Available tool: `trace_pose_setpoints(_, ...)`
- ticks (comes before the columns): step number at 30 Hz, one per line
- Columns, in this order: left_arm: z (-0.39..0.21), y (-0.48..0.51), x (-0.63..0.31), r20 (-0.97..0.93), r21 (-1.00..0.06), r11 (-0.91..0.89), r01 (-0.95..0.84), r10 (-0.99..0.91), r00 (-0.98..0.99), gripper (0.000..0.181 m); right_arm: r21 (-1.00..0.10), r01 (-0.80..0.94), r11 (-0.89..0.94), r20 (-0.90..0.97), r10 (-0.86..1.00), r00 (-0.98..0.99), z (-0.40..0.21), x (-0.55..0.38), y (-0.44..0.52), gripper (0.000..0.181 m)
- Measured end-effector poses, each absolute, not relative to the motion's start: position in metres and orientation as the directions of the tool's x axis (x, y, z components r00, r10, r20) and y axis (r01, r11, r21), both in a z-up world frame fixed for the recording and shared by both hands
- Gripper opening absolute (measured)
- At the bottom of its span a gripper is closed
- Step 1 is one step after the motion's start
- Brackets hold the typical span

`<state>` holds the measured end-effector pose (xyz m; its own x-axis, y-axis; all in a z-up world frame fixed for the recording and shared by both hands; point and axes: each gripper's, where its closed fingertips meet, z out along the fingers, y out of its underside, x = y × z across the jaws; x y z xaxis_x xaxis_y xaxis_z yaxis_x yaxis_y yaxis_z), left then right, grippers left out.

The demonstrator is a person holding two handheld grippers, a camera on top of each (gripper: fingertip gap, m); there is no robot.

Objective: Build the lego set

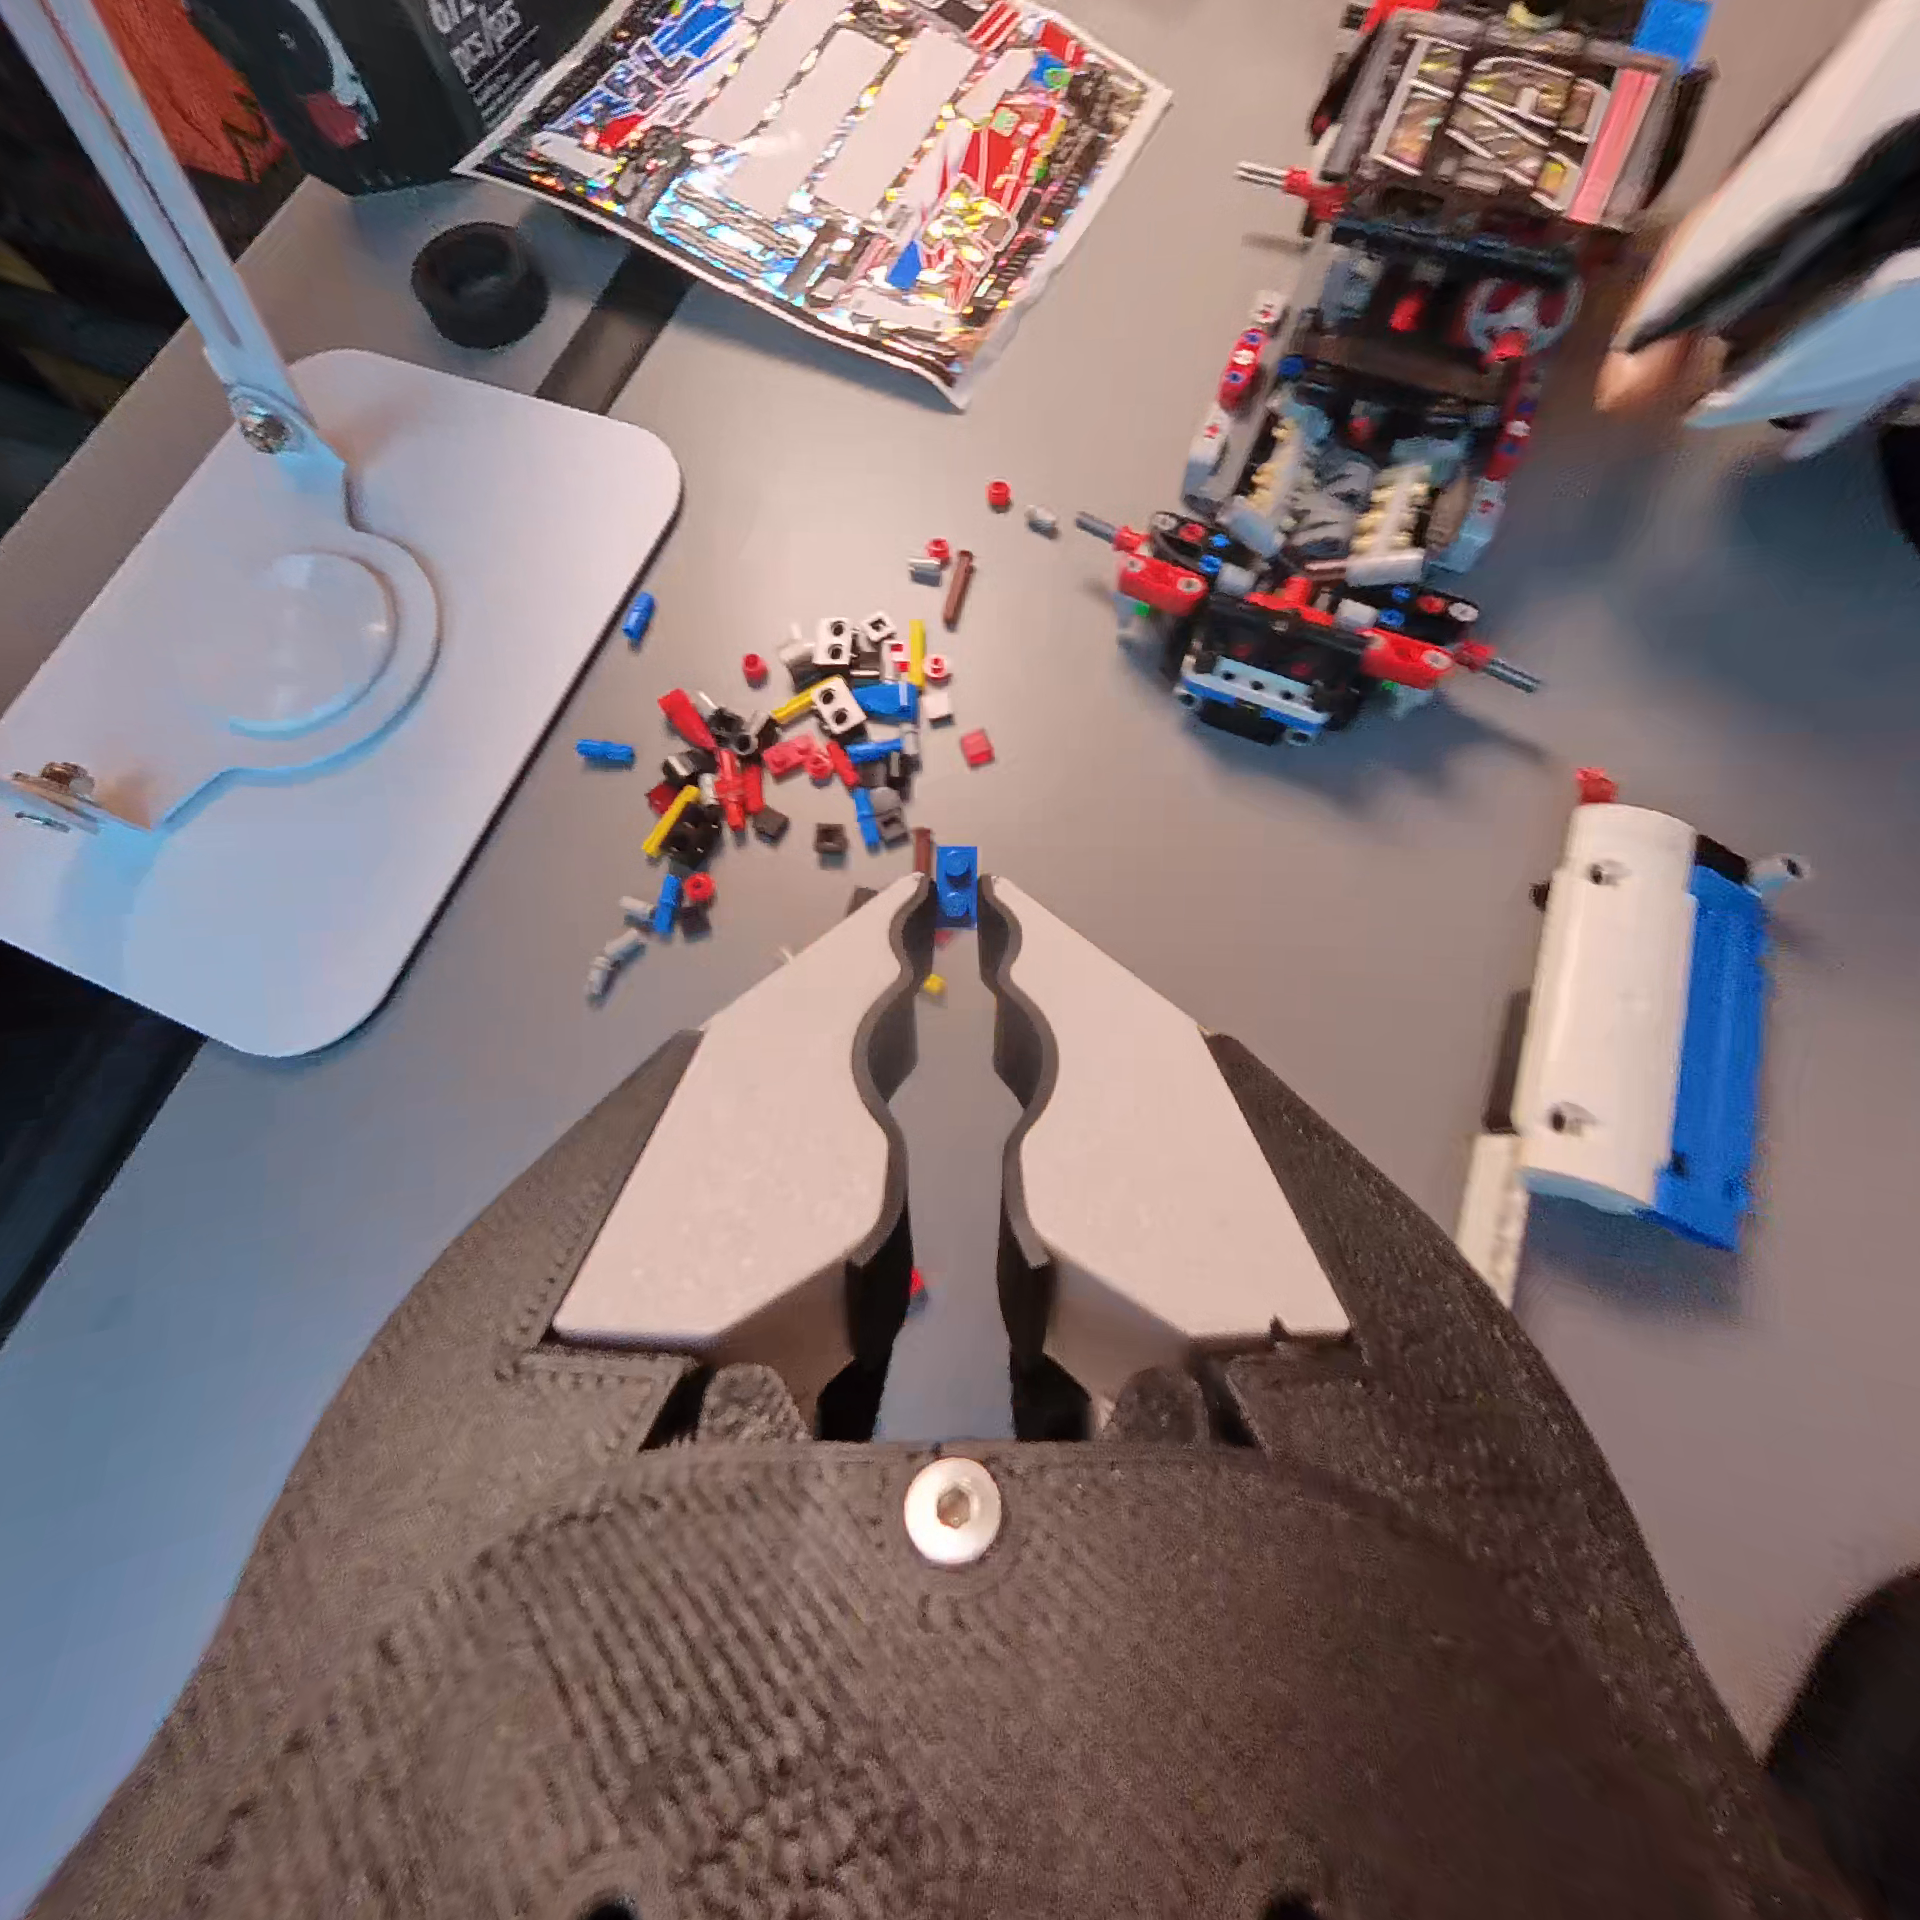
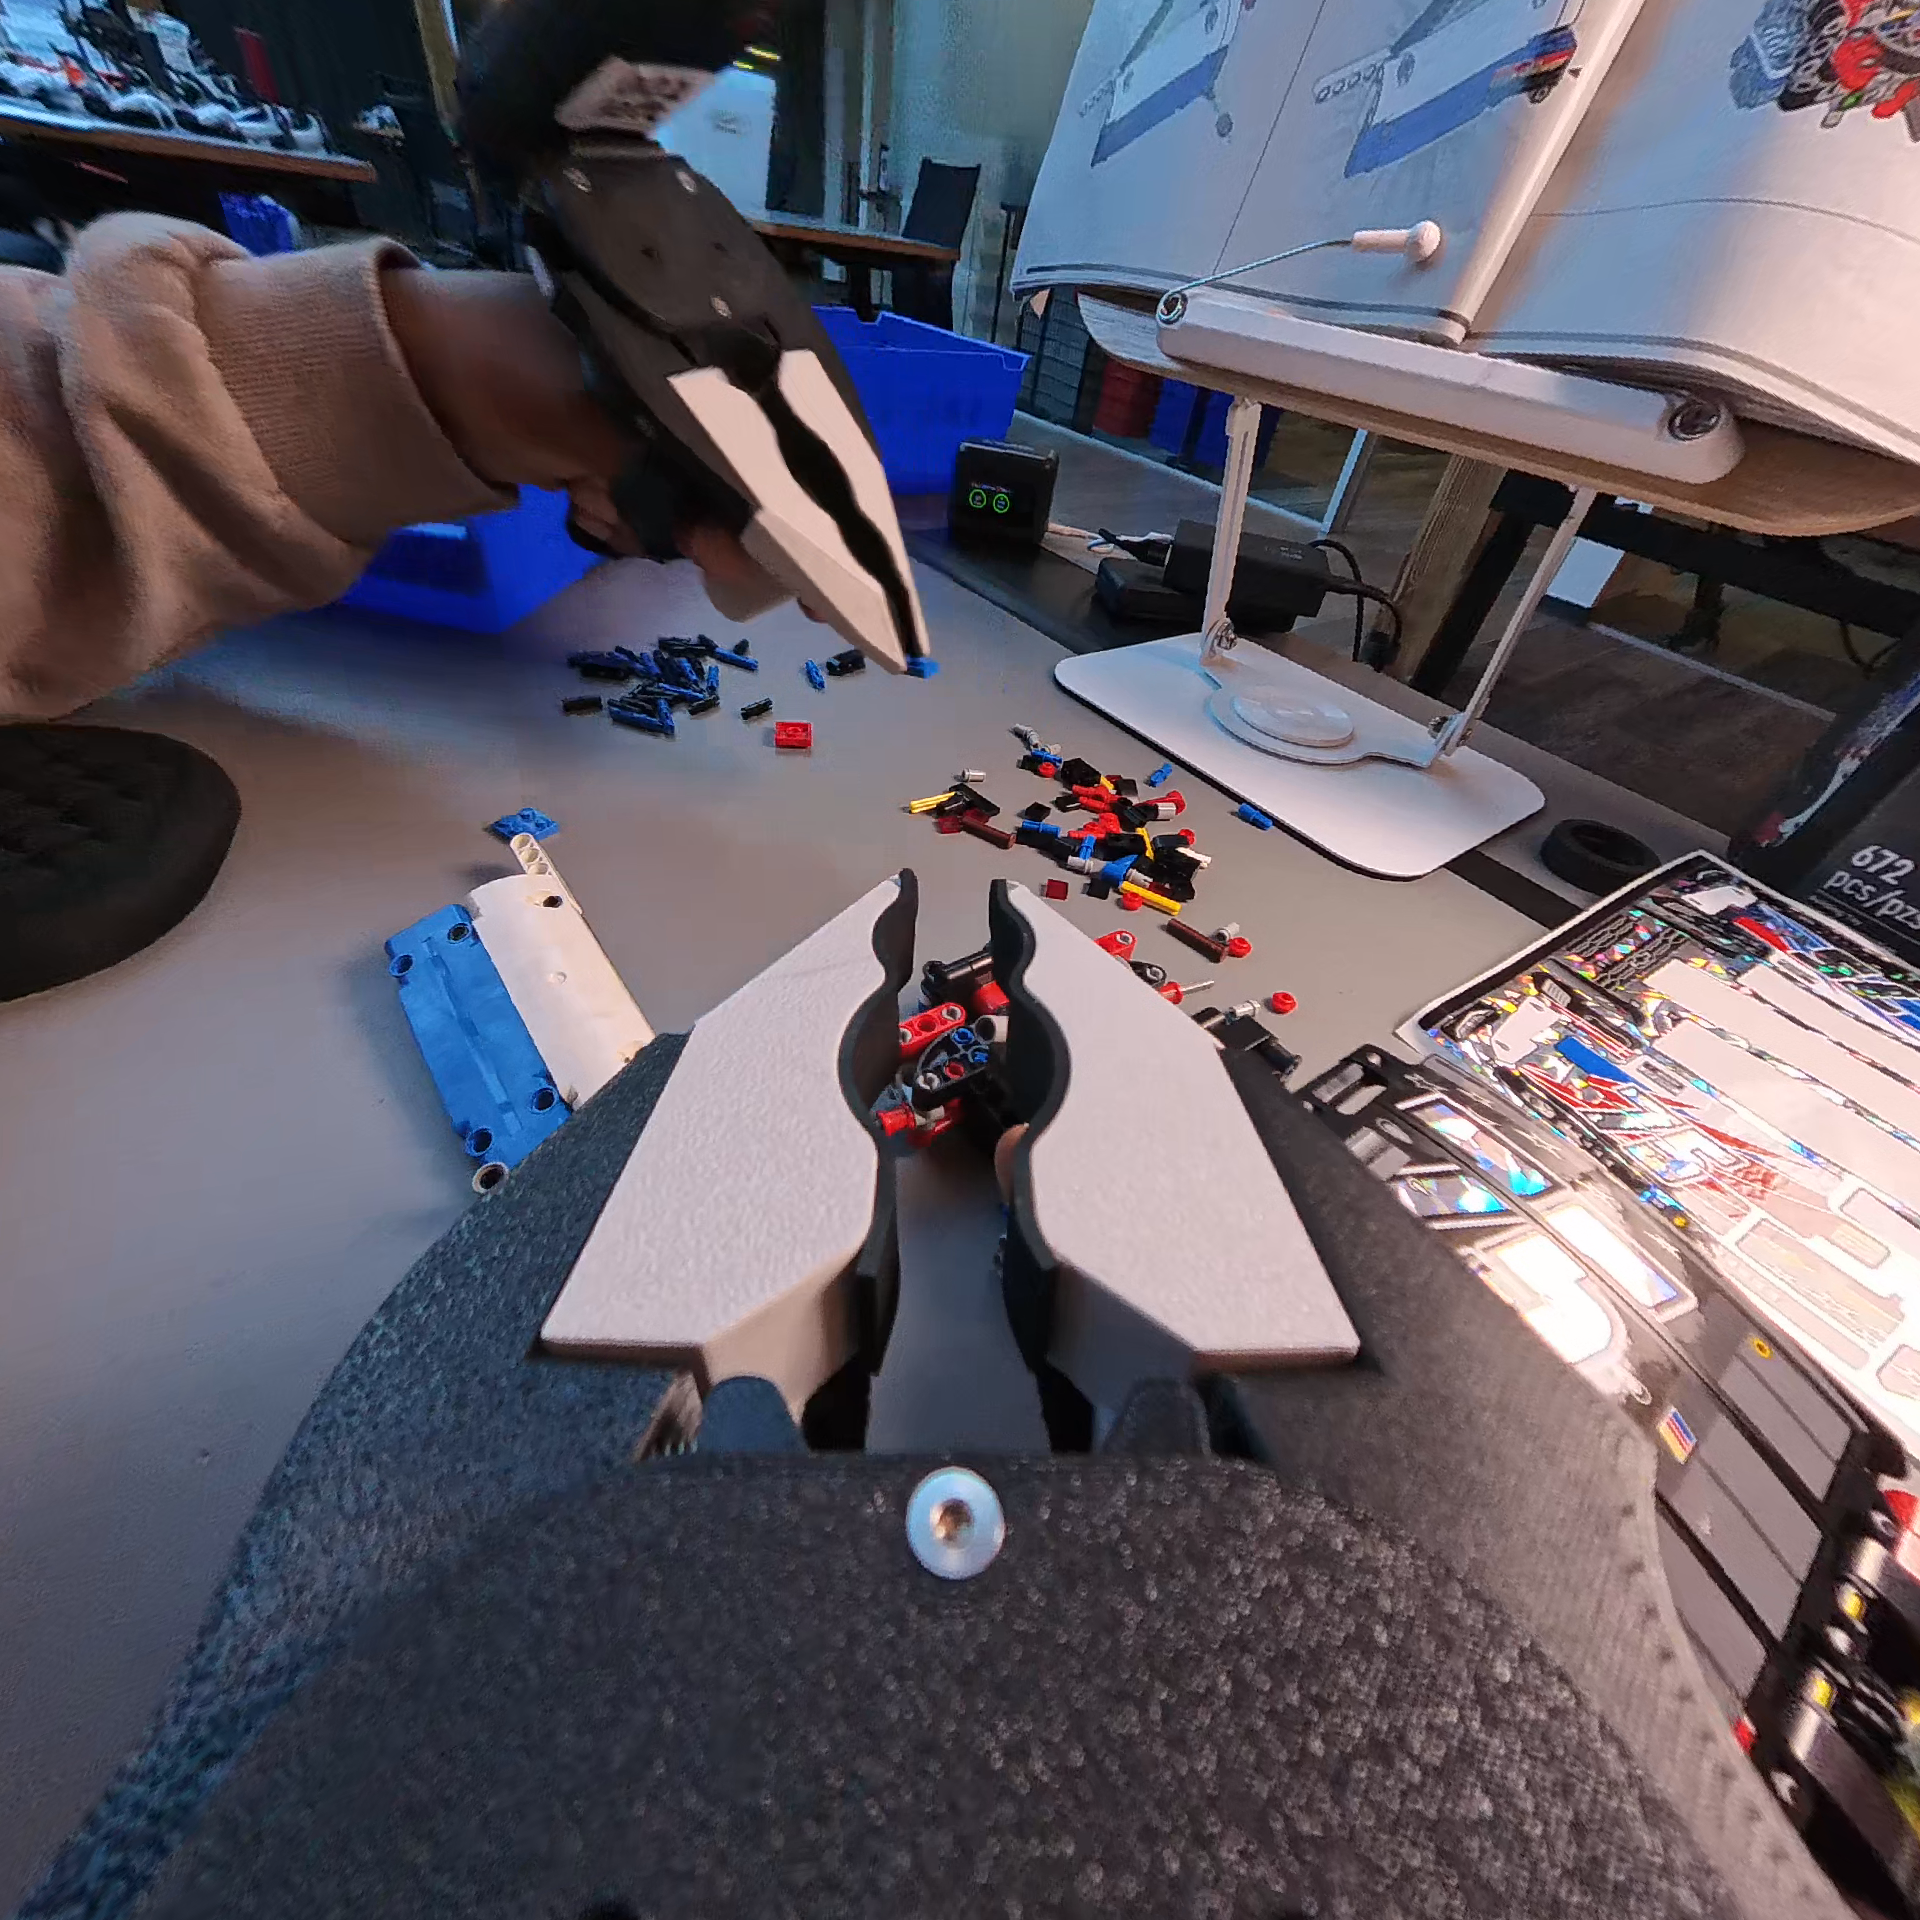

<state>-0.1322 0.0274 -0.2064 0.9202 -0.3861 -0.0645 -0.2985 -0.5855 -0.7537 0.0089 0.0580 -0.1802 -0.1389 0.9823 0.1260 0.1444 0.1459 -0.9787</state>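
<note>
My left gripper [image 1: 954,883] is shut on a small blue plate [image 1: 954,878], held just above the grey table beside the pile of loose small pieces [image 1: 800,748]. It also shows in the right wrist view [image 2: 914,660] with the blue plate [image 2: 921,667] at its tips. My right gripper [image 2: 951,894] has its fingers apart with nothing between the tips. It hovers over the front of the part-built car [image 2: 945,1049]. The car [image 1: 1351,499] lies to the right of the pile. A white and blue panel [image 1: 1621,1018] lies near it.
A sticker sheet [image 1: 831,156] and a black tyre [image 1: 478,281] lie at the back. A white stand [image 1: 312,675] holds the instruction booklet [image 2: 1455,156]. Several blue and black pins [image 2: 665,681], a red plate [image 2: 793,735], blue bins [image 2: 925,384] and a large black tyre [image 2: 73,852] are around. The tips of one gripper are about 15 cm away from the tips of the other.
</note>
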Motion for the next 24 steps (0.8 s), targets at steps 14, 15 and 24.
trace_pose_setpoints(14,-0.272,-0.111,-0.058,0.003,-0.651,-0.702,-0.288,-0.383,0.924,0.005,-0.974,0.142,0.174,0.151,0.976,-0.158,-0.179,0.005,0.043,0.012)
trace_pose_setpoints(15,-0.272,-0.112,-0.057,0.004,-0.649,-0.705,-0.288,-0.381,0.925,0.006,-0.974,0.14,0.18,0.157,0.975,-0.159,-0.178,0.005,0.041,0.012)
trace_pose_setpoints(24,-0.253,-0.1,-0.076,0.027,-0.725,-0.663,-0.184,-0.294,0.955,0.036,-0.968,0.134,0.213,0.193,0.97,-0.147,-0.176,0.008,0.04,0.012)
